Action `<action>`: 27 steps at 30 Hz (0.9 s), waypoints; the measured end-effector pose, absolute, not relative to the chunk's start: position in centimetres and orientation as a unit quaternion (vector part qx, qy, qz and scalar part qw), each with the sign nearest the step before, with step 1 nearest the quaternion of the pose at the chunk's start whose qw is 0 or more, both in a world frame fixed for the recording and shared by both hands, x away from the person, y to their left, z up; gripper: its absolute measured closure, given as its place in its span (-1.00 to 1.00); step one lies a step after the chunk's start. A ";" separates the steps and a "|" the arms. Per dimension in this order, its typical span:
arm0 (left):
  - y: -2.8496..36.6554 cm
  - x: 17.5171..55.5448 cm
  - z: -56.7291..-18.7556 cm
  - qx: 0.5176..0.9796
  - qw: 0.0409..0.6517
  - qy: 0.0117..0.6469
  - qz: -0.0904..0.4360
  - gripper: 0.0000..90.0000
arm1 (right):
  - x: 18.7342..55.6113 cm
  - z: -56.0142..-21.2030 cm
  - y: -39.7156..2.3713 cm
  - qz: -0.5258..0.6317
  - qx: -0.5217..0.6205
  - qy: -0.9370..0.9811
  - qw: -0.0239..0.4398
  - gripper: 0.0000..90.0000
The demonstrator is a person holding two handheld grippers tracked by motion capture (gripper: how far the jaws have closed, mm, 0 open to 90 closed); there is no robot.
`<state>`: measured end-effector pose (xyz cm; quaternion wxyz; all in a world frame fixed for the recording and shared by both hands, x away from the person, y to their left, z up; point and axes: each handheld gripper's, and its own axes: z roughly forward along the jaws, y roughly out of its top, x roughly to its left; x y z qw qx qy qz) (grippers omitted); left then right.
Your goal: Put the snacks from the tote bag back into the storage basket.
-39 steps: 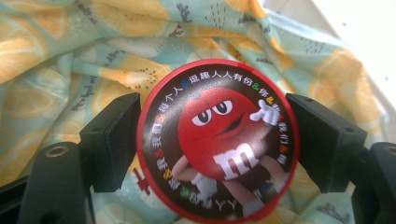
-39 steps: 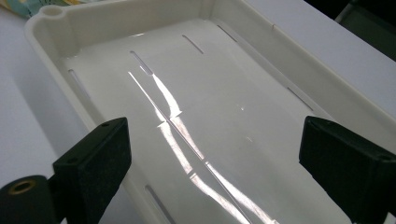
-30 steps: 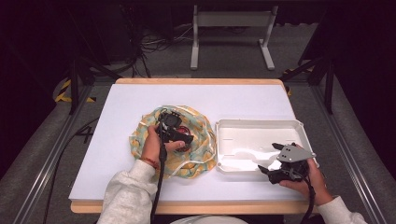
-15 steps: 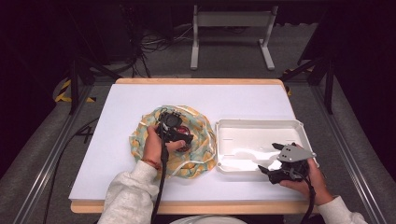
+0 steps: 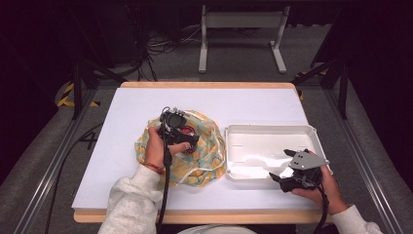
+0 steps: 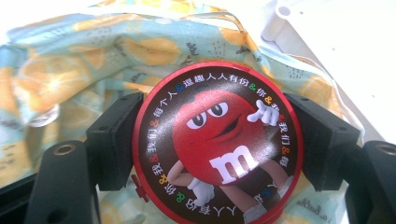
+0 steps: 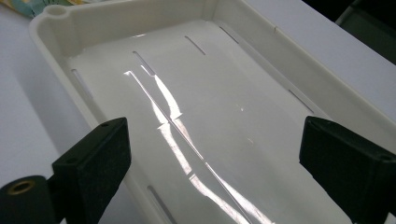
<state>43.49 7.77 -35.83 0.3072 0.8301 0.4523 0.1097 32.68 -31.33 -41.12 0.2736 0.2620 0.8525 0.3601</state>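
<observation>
The left hand-held gripper (image 5: 184, 139) is clenching a round red tin (image 6: 217, 144) — its two black pads are pressing on the tin's opposite edges, one at each side, as the left gripper view shows. The lid, printed with a red cartoon candy figure ringed by small characters, is facing the camera that rides on this gripper. Under and around the tin, a cloth bag (image 5: 202, 146) patterned with orange slices on pale blue is lying rumpled on the white bench (image 5: 253, 105), left of centre in the high view. A thin white cord is running along the bag's near edge.

The right hand-held gripper (image 5: 287, 176) is hovering released, holding nothing — its jaws are standing wide apart over the near edge of a white plastic tray (image 7: 60, 18). The tray is sitting just beside the bag, on its right, with narrow slots in its glossy floor. The person's sleeves are coming in from the bottom of the high view.
</observation>
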 end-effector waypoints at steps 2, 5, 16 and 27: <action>7.9 43.3 -35.4 0.831 0.309 0.450 0.109 -0.43 | 32.7 -41.1 -31.4 0.360 0.262 0.853 0.274 -0.79; 8.0 42.9 -34.6 0.832 0.314 0.443 0.113 -0.43 | 32.6 -41.1 -31.4 0.359 0.262 0.853 0.275 -0.79; 7.6 42.6 -32.4 0.835 0.330 0.425 0.116 -0.43 | 32.7 -40.9 -31.7 0.367 0.272 0.842 0.287 -0.84; 5.3 42.7 -30.9 0.847 0.335 0.396 0.117 -0.43 | 32.6 -40.7 -31.9 0.379 0.271 0.837 0.288 -0.83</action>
